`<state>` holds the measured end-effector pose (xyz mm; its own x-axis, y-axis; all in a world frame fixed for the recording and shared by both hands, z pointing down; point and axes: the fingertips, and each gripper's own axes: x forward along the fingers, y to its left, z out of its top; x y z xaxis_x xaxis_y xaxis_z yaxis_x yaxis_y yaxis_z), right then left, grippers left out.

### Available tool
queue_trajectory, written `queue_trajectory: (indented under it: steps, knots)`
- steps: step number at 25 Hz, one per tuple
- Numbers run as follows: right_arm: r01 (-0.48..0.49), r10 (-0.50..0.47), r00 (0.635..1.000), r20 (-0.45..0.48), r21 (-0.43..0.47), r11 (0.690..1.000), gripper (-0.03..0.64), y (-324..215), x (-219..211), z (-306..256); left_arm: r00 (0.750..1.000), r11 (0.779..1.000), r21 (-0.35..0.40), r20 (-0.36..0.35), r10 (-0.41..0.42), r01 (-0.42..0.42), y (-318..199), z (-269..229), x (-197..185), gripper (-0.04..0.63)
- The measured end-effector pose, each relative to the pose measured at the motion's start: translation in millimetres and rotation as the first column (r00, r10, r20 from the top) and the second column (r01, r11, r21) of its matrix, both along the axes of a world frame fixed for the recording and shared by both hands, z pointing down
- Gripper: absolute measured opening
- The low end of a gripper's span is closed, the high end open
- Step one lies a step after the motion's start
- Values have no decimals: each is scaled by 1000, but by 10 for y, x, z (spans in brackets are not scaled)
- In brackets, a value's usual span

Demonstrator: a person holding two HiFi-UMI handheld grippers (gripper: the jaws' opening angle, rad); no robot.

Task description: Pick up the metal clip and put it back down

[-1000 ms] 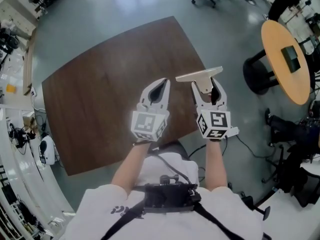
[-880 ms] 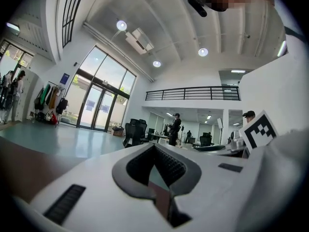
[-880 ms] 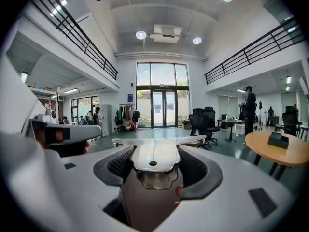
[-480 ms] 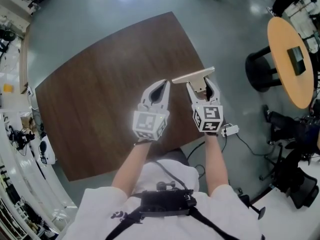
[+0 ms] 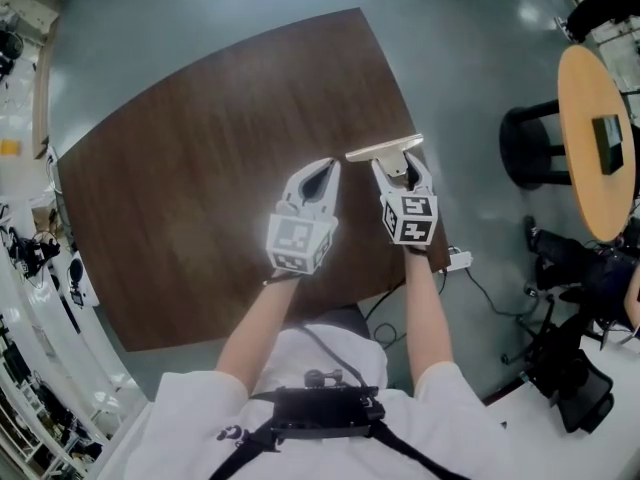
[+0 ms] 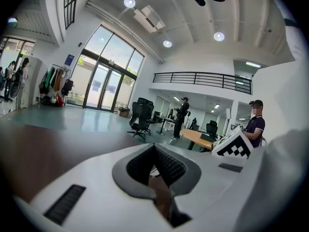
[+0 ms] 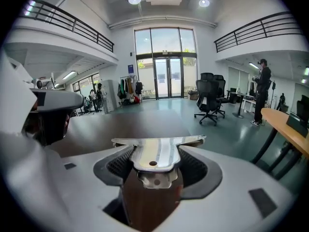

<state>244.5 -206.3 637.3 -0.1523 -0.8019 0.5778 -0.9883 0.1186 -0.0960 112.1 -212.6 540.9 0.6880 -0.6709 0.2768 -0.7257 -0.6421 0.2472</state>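
My left gripper [image 5: 322, 166] and right gripper [image 5: 402, 167] are white, each with 1 black-and-white marker cube [image 5: 298, 245]; I wear a white short-sleeved shirt [image 5: 195, 423] and a black chest harness [image 5: 320, 408].

A large open office hall: swivel chairs [image 7: 208, 104], glass entrance doors [image 7: 166, 76], mezzanine railing [image 7: 256, 30].

The metal clip [image 7: 155, 152] sits between the jaws of the right gripper [image 5: 400, 165], its crossbar lying across just ahead of their tips. The left gripper [image 5: 320, 175] is just to its left. Both are over the table [image 5: 190, 138], near its right edge; a round table [image 5: 592, 168] stands well off to the right.
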Motion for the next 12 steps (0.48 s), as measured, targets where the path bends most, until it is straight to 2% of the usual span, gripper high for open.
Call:
queue_trajectory:
  steps: [12]
  knots:
    - [14,-15,1000,-4,-196,981,298,5,22,707,999,998,-61,32,-18,20,-69,334,-39,9]
